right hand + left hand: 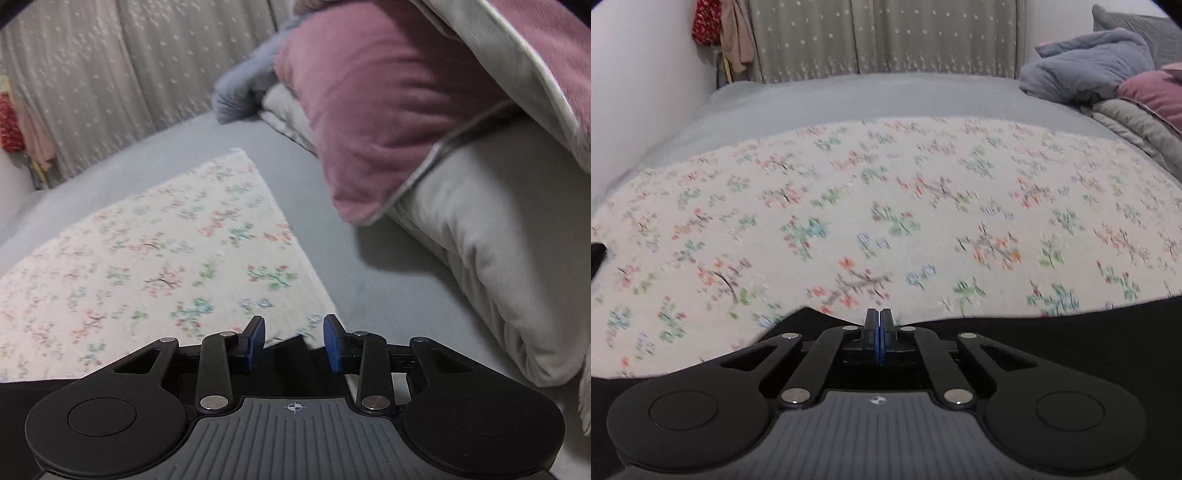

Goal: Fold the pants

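Observation:
The black pants (pixel 1071 332) lie across the near edge of a floral blanket (pixel 886 206) on the bed. In the left wrist view my left gripper (pixel 878 325) is shut, its blue pads pressed together at the pants' upper edge; whether cloth is pinched between them is hidden. In the right wrist view my right gripper (pixel 294 341) is open, its pads apart over a black corner of the pants (pixel 291 350) at the blanket's (pixel 147 258) right edge. More black cloth (pixel 22 391) shows at the lower left.
A grey-blue bedsheet (pixel 812 99) lies beyond the blanket. Star-patterned curtains (pixel 886 37) hang behind. Pillows and folded quilts (pixel 406 110) pile up at the right, close to my right gripper. Clothes (pixel 720 33) hang on the left wall.

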Demonstrator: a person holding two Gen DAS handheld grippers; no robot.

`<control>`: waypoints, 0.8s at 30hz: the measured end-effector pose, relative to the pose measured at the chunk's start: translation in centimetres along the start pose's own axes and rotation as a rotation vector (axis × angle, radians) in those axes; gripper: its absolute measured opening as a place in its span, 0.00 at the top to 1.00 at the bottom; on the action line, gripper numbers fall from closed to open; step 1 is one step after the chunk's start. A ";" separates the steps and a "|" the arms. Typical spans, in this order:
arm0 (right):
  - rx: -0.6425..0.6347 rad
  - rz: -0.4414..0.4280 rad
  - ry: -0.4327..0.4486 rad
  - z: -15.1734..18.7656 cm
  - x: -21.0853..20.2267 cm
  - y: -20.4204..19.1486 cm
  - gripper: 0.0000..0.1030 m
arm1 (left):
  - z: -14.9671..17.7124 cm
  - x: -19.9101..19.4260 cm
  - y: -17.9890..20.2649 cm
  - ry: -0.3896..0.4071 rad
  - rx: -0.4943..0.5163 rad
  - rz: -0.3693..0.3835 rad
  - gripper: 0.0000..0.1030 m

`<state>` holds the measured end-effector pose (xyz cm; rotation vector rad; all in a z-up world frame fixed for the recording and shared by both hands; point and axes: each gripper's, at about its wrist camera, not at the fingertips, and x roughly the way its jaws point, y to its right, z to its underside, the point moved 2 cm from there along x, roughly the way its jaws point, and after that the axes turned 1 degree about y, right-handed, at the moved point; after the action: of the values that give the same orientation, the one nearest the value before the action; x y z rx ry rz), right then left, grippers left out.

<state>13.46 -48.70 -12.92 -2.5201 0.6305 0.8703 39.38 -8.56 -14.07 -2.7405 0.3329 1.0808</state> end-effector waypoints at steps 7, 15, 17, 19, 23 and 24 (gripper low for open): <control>-0.061 0.040 -0.066 1.3 1.8 -1.3 1.00 | 0.3 -1.1 0.0 0.028 0.001 0.016 0.82; 0.023 0.089 0.028 0.7 -1.4 1.1 1.00 | 0.0 -1.9 -0.7 0.034 -0.042 0.036 0.79; 0.051 0.050 0.019 0.8 -0.9 2.1 0.90 | 0.0 -2.1 -1.0 0.028 -0.055 0.036 0.77; 0.074 -0.005 -0.009 1.0 0.2 2.4 0.76 | 0.0 -2.2 -1.1 0.030 -0.058 0.032 0.74; 0.066 -0.033 -0.006 1.0 2.2 1.5 0.51 | 0.2 -1.9 -1.5 0.011 -0.076 0.020 0.69; 0.046 -0.022 -0.011 1.1 2.6 1.1 0.51 | 0.3 -1.8 -1.5 0.006 -0.079 0.023 0.69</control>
<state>14.20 -49.78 -15.60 -2.4751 0.6117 0.8522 38.28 -6.80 -12.92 -2.8163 0.3298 1.1144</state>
